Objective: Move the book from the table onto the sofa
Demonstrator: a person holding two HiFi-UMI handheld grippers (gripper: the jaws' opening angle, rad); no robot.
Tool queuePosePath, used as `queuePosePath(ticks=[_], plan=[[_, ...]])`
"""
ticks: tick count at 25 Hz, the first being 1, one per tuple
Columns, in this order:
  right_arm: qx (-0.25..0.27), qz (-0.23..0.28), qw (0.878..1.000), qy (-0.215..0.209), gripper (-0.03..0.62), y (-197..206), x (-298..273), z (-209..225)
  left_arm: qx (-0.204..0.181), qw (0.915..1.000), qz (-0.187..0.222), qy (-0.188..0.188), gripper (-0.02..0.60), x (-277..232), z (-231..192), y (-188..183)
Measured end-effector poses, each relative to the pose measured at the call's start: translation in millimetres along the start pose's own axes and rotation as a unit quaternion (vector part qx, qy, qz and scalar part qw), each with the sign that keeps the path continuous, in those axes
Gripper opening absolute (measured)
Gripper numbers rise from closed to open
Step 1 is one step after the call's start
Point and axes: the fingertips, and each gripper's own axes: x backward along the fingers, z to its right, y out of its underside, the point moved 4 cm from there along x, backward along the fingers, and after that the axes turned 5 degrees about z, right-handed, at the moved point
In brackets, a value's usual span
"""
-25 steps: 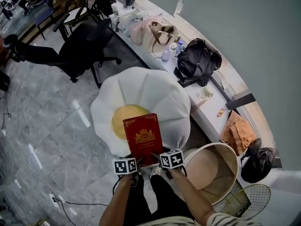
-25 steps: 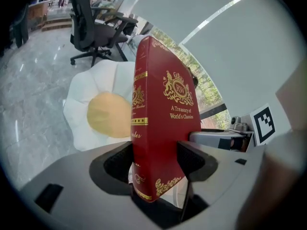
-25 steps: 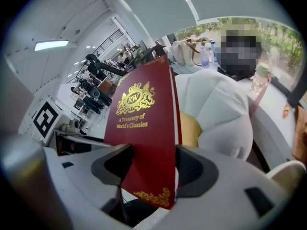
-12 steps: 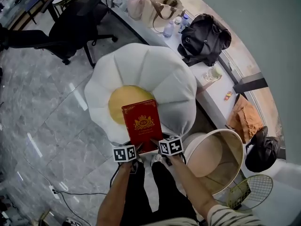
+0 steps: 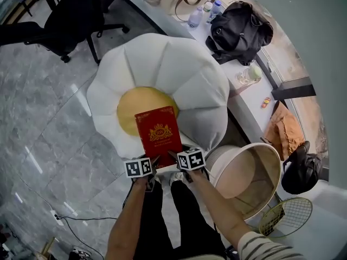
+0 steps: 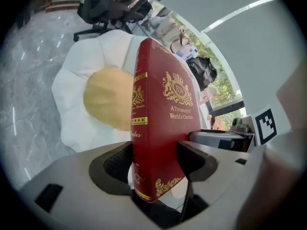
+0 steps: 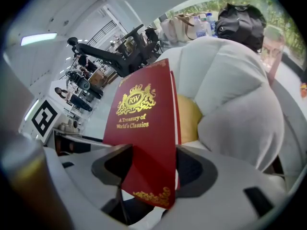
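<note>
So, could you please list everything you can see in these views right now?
book: one, red with gold print, over the sofa's yellow centre
sofa: one, white petals, yellow centre, on the grey floor
office chair: at least one, black, upper left
backpack: one, black, on the ledge
tub: one, beige, lower right
racket: one, yellowish, beside the tub
left hand-held gripper: one, grey, shut on the book
right hand-held gripper: one, grey, shut on the book

Head view looks steeply down; both gripper views, close behind the red book (image 6: 160, 114), face the flower-shaped sofa (image 6: 72, 123) at twelve o'clock.
</note>
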Motion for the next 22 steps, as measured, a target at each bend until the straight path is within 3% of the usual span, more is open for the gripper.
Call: queuePosePath(ticks=[22], plan=[[-0.005, -0.045, 0.999, 0.019, 0.282, 1, -92, 74, 0.036, 0.9987, -0.033, -0.011, 0.296, -107, -49, -9]])
